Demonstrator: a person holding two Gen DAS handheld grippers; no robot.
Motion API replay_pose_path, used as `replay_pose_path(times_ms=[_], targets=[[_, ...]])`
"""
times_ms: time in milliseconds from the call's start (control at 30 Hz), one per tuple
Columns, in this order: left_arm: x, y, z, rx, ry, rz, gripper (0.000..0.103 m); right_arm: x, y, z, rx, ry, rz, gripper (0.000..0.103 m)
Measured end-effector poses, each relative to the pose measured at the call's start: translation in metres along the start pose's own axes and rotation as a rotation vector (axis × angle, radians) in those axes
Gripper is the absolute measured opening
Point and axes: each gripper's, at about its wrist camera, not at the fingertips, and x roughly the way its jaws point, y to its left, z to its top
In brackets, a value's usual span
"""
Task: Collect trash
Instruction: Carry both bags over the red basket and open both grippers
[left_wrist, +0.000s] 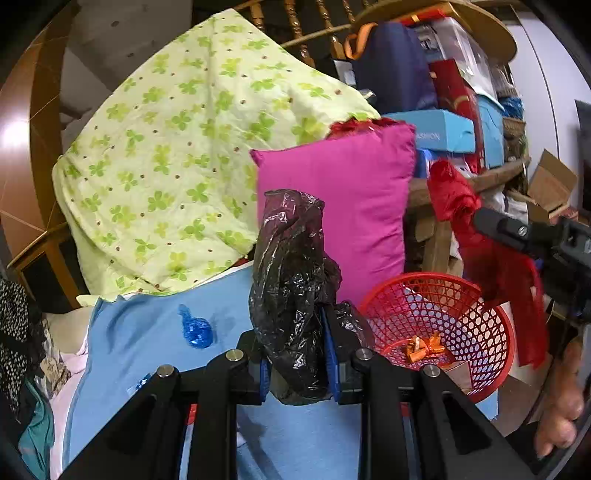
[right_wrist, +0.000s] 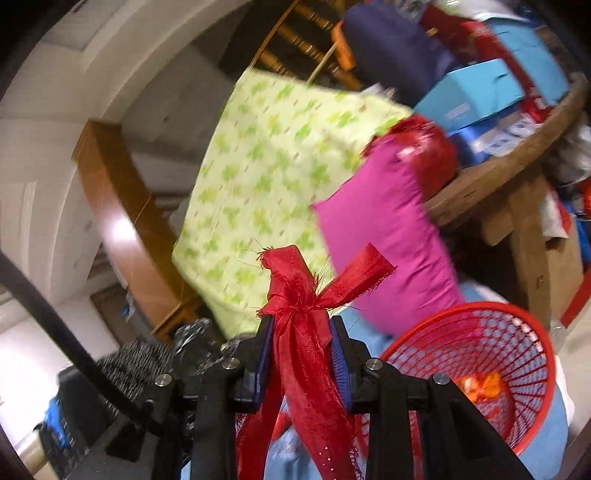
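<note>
Over the blue sheet, the left gripper is pinching a crumpled black plastic bag, light and slippery, while the right gripper is clamping a limp red ribbon mid-length beside the red basket.

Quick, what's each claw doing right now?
Left claw: closed on a black plastic bag.
Right claw: closed on a red ribbon.

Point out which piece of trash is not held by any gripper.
The small blue wrapper lying loose on the blue sheet; the black bag and red ribbon are both gripped.
</note>
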Motion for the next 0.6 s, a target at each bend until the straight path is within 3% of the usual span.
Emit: replay_pose_path(times_ms=[167,600], targets=[[0.015,-0.021,0.004,0.036,0.015,-0.009,0.026,0.005,-0.035,-0.010,0.040,-0.038,-0.066,0.032],[0.042,-0.054,0.012,0.078,0.033,-0.047,0.026,-0.003,-0.067,-0.001,0.094,-0.062,-0.092,0.032]])
